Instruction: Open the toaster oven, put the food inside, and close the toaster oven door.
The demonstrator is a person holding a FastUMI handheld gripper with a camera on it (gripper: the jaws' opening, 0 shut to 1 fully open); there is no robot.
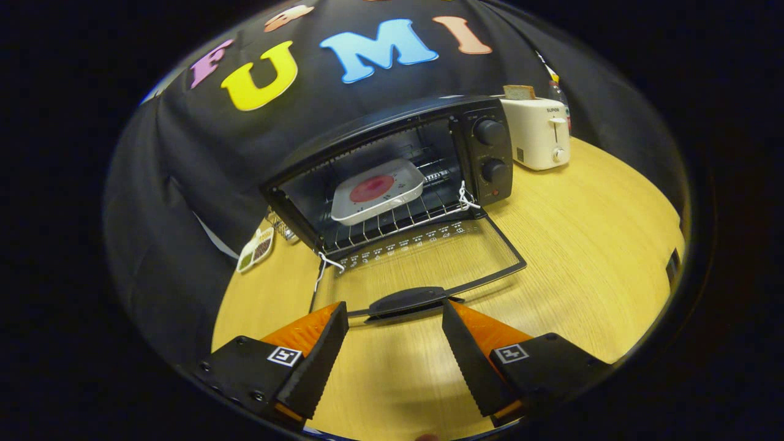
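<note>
A black toaster oven (429, 159) stands on the wooden table with its glass door (422, 260) folded down flat toward me. Inside, on the wire rack, rests a white square plate (378, 195) holding a round red slice of food (371, 188). The door's black handle (407, 301) lies just ahead of my gripper (395, 318), level with the fingertips and in the gap between them. The two fingers stand wide apart and touch nothing.
A cream toaster (542, 131) with a bread slice (519, 92) in its slot stands right of the oven. A small compartment dish (256, 249) lies left of the oven by the black cloth wall. Bare wooden tabletop (588, 245) stretches to the right.
</note>
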